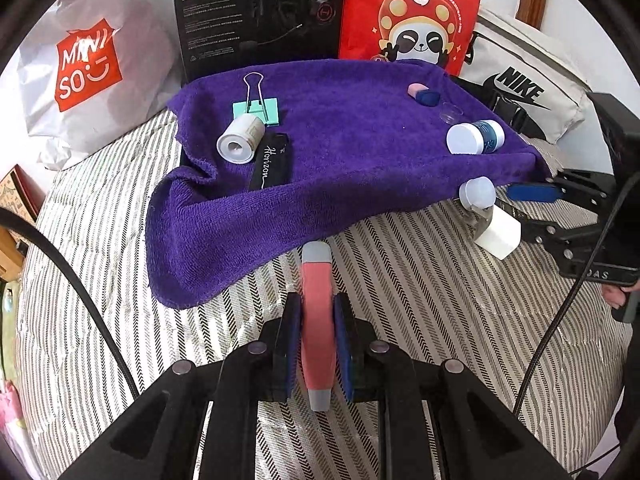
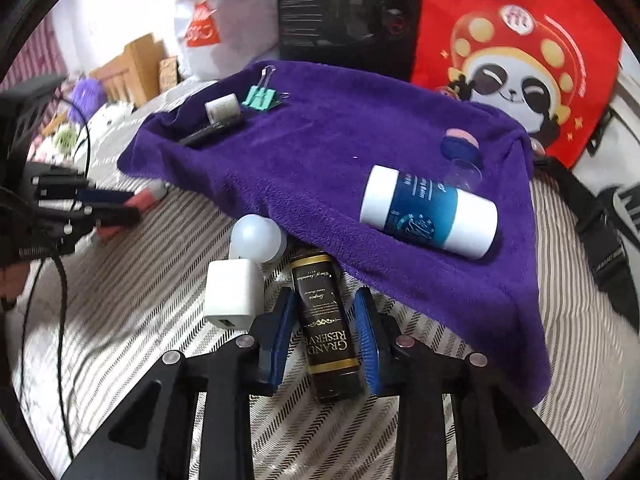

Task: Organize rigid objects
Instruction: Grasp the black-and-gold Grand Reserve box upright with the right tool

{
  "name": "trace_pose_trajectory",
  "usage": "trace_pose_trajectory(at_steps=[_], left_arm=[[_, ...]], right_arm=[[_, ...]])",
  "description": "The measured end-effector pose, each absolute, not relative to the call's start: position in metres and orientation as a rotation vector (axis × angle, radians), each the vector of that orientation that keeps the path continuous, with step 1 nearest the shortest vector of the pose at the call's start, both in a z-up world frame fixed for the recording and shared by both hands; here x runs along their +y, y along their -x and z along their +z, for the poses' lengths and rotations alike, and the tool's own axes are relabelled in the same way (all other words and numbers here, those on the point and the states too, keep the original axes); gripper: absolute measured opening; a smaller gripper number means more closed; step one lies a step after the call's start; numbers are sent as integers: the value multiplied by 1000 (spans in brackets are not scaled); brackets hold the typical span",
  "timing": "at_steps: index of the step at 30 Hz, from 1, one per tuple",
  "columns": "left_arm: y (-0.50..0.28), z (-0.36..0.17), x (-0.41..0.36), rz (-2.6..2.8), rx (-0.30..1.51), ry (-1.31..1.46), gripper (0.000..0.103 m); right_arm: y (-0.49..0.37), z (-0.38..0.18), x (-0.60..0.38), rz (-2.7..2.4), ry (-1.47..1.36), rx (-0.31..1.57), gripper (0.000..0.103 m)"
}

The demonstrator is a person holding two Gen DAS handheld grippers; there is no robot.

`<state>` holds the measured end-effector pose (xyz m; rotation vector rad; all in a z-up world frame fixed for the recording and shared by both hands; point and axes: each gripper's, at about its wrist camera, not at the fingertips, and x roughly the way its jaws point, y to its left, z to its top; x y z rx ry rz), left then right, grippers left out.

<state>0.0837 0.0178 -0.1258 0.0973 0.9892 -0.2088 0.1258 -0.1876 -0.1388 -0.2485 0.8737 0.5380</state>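
Bedding: grey-and-white striped bedspread (image 1: pixel 420 280) under everything; rumpled purple terry towel (image 1: pixel 340 152) spread across its far half
Towel, left part: white paper-wrapped roll (image 1: pixel 240 138) on its side, touching a mint-green binder clip (image 1: pixel 256 108) with wire handles; black flat "Horizon" case (image 1: pixel 270 162) just beside the roll
Left gripper (image 1: pixel 316 336): blue-padded jaws clamped on a pink bar with grey ends (image 1: pixel 317 320); bar held on edge above the stripes, near the towel's front hem
Towel, right part: blue-and-white cylindrical jar (image 2: pixel 428 212) lying on its side; pink-and-navy pebble-shaped piece (image 2: pixel 460 146) and a small clear cup (image 2: pixel 464 170) behind it
Front edge, right: round white bulb (image 2: pixel 258 238) touching a white cube charger (image 2: pixel 234 294)
Right gripper (image 2: pixel 326 328): jaws apart, straddling a black "Grand Reserve" miniature bottle (image 2: pixel 326 328) lying on the bedspread; pad contact cannot be told
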Motion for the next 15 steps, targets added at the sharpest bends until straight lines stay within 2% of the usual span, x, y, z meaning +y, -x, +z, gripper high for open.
trace_pose_trajectory(at_steps=[8, 15], left_arm=[[-85, -125, 17, -207, 987, -99, 17], [-85, -125, 17, -201, 977, -91, 17]], right_arm=[[-105, -138, -214, 425, 79, 968, 26], [-84, -141, -206, 392, 186, 944, 26]])
